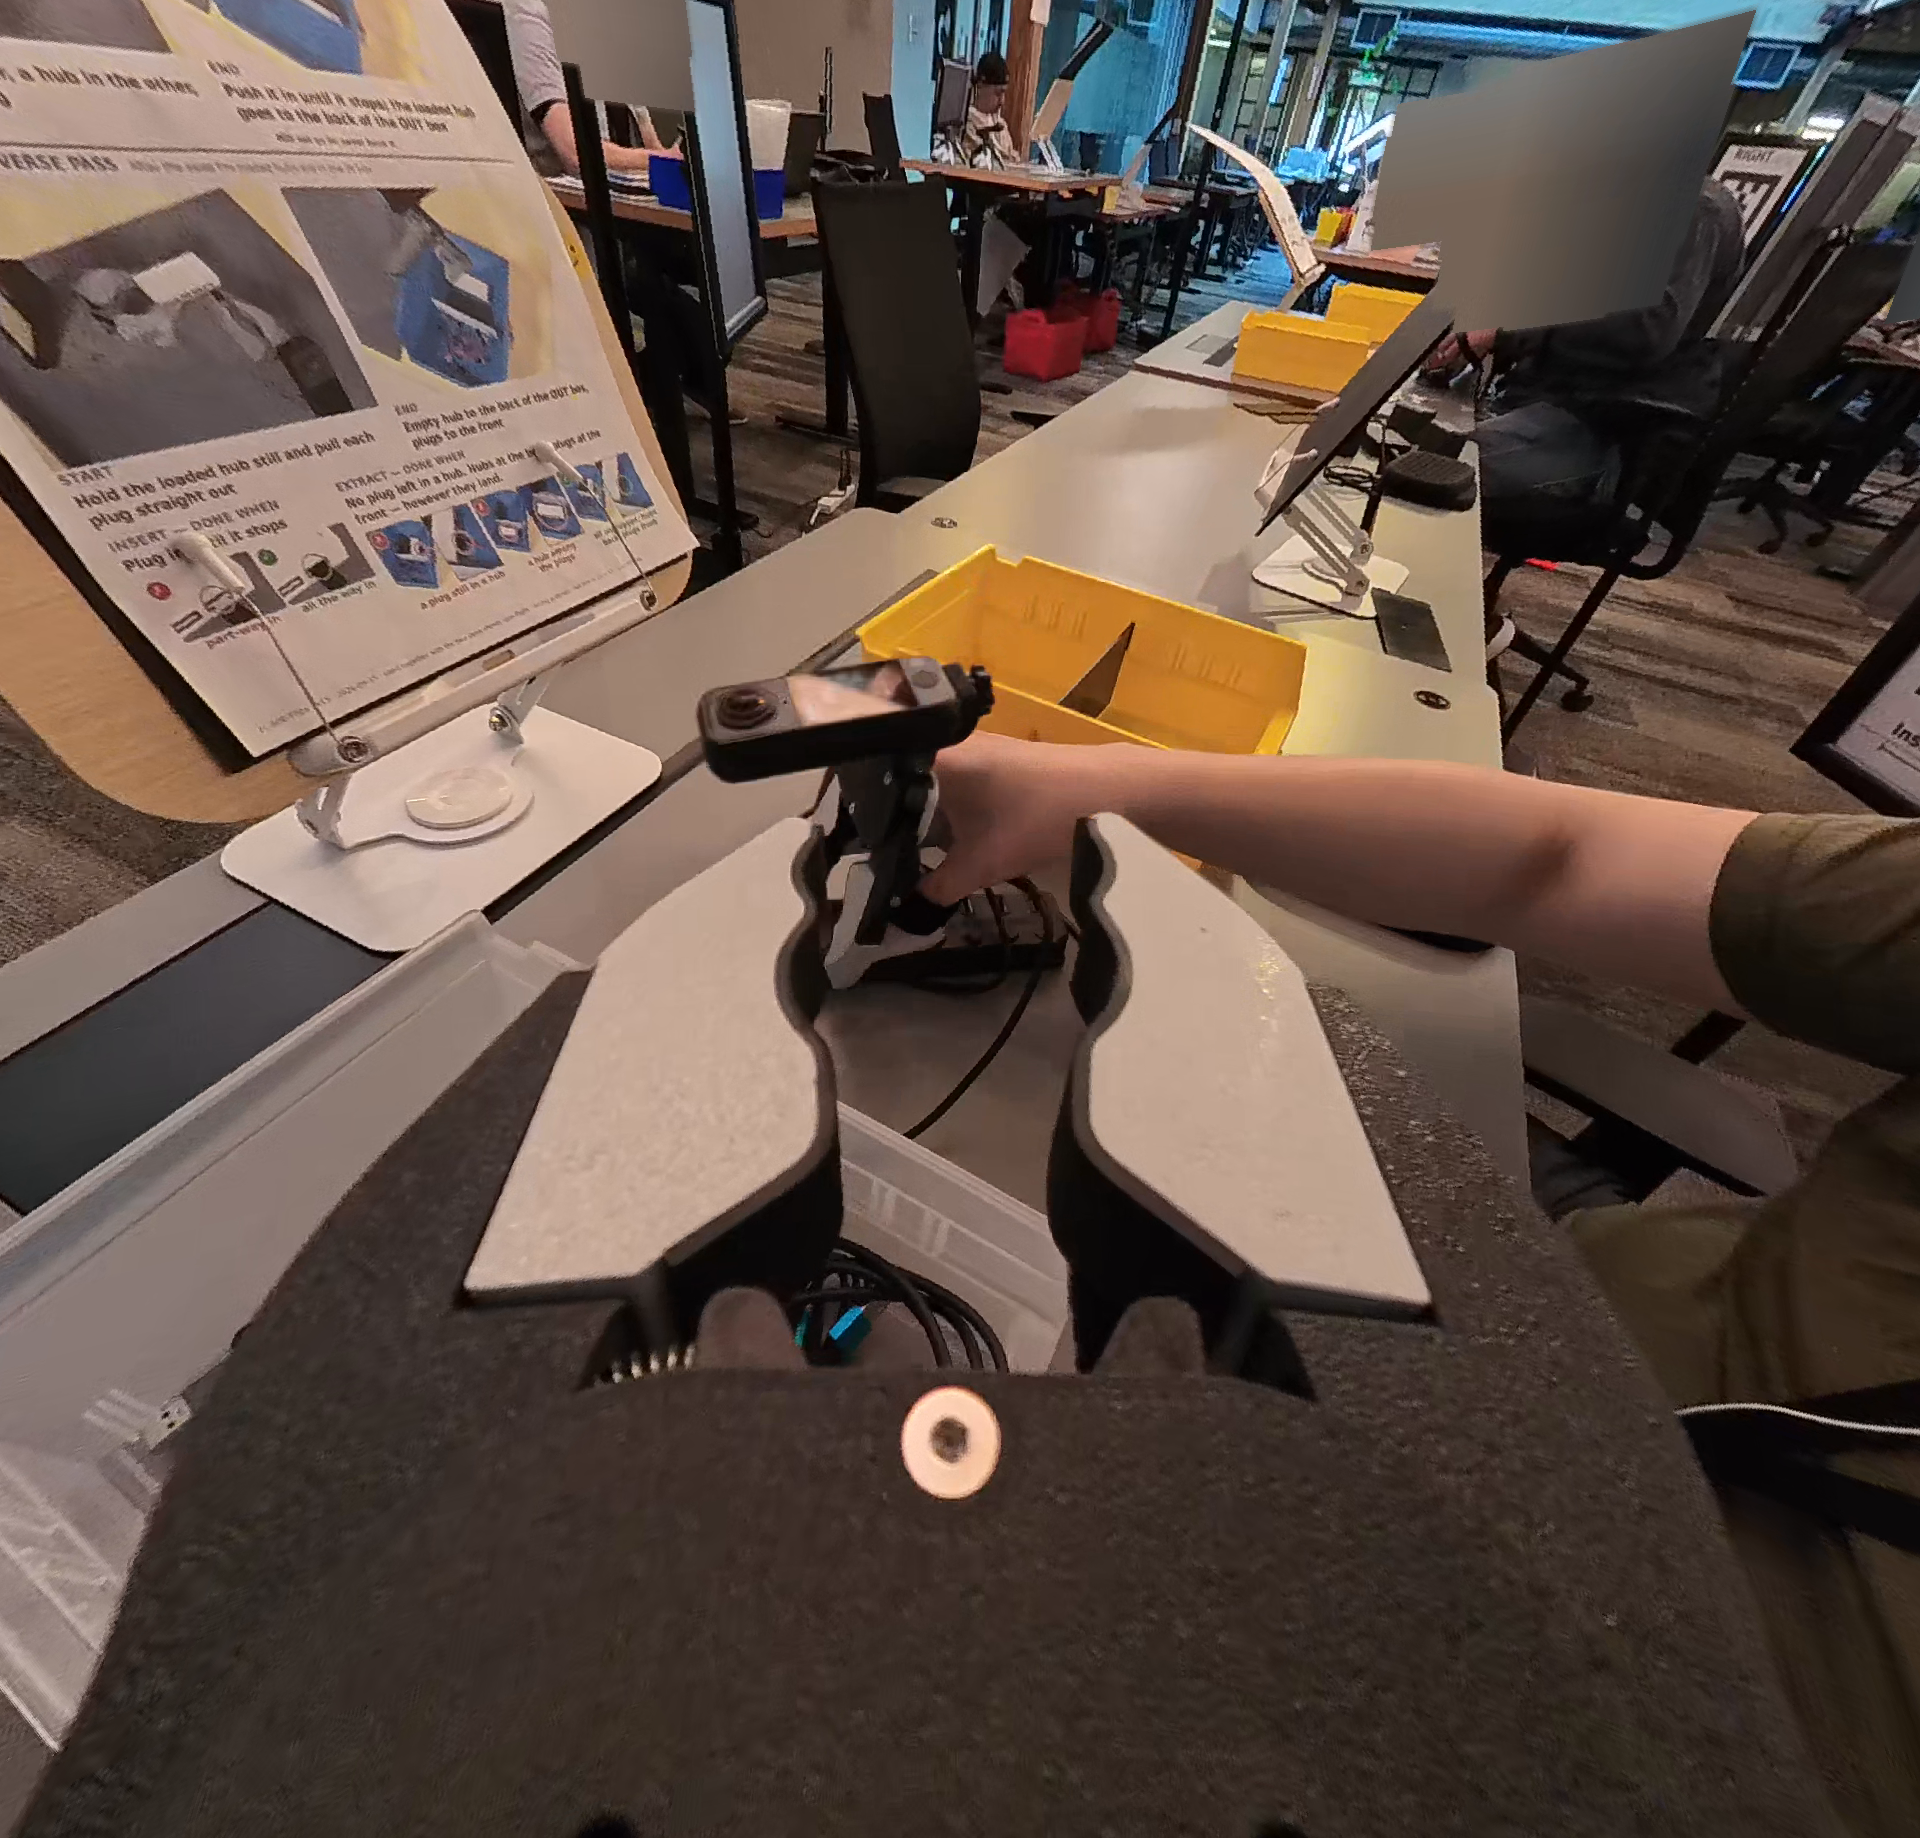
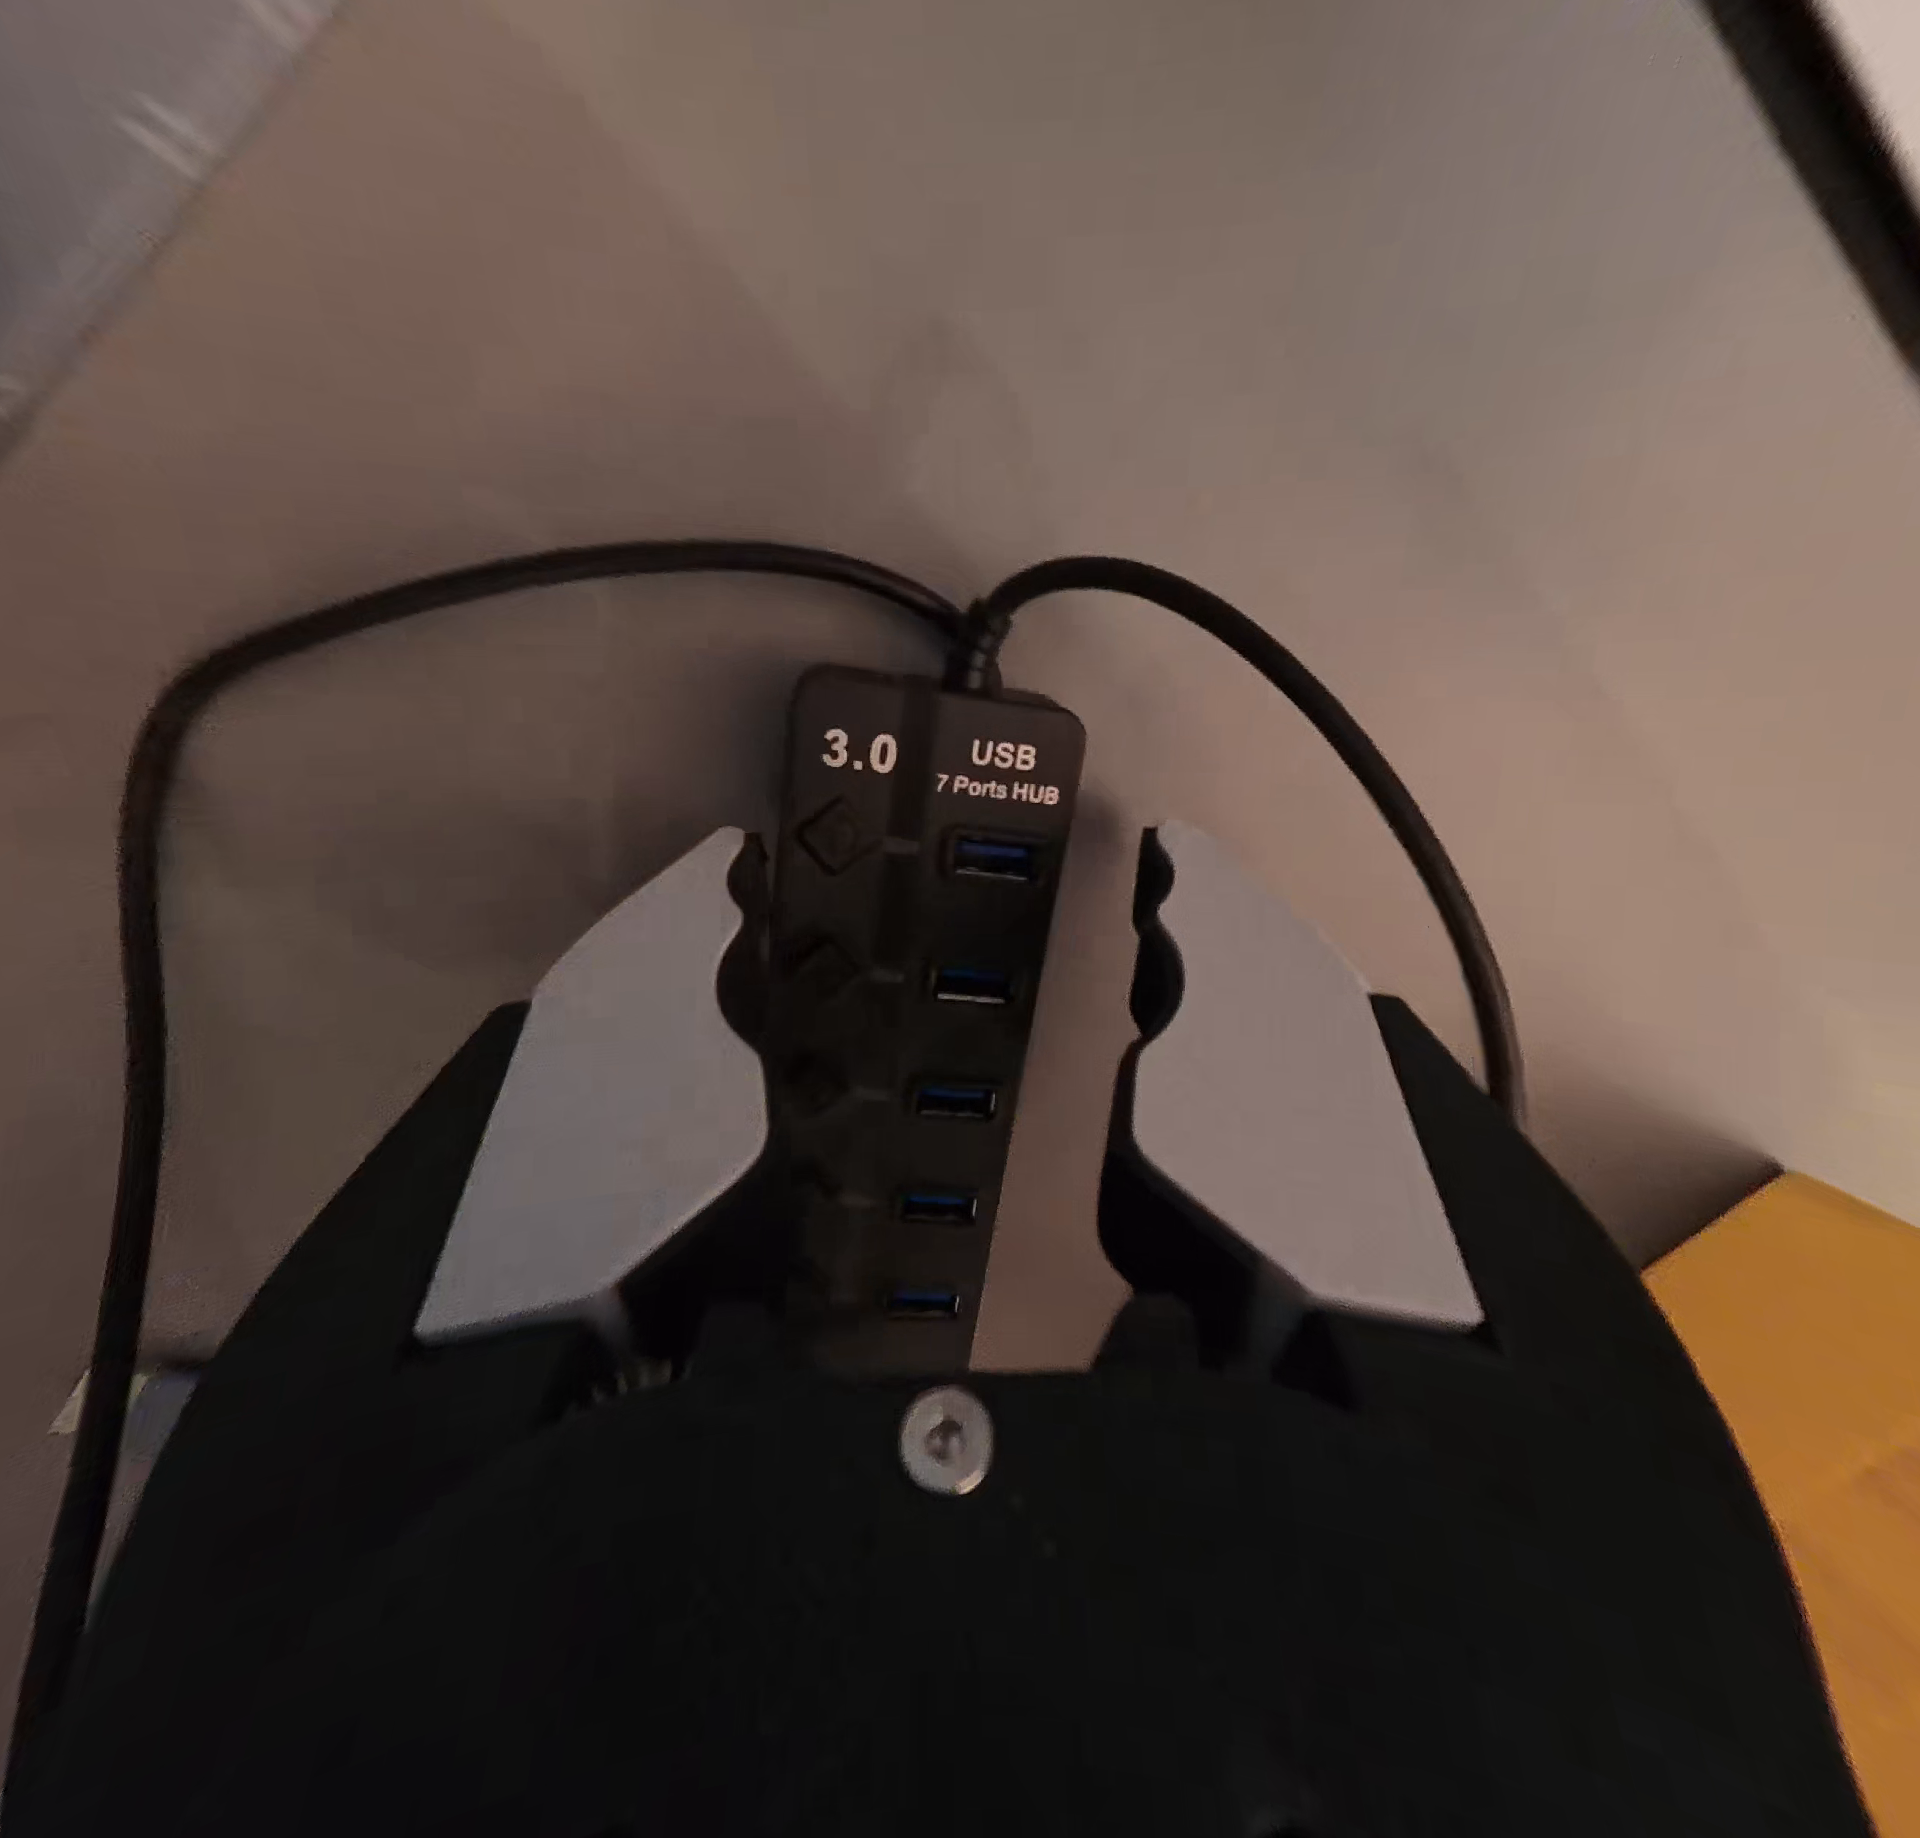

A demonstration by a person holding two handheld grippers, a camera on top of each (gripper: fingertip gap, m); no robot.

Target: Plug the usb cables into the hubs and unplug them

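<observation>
A black USB hub (image 2: 935, 1009) with a row of blue ports lies on the grey table (image 2: 1143, 282). Its black cable (image 2: 1351, 749) loops out from the far end to both sides. My right gripper (image 2: 945, 843) is open and straddles the hub: the left finger touches its side, and a gap shows at the right finger. In the left wrist view that right gripper (image 1: 883, 895) points down onto the hub (image 1: 997, 941), held by a hand. My left gripper (image 1: 940, 838) is open and empty, above a clear bin (image 1: 312, 1061) that holds black cables (image 1: 914, 1310).
A yellow bin (image 1: 1081, 656) stands behind the hub and also shows in the right wrist view (image 2: 1818, 1476). An instruction sheet (image 1: 312, 334) on a white stand (image 1: 436, 832) is at the left. Another stand (image 1: 1330, 562) and a seated person are farther right. Some 35 centimetres of space lies between my two pairs of fingers.
</observation>
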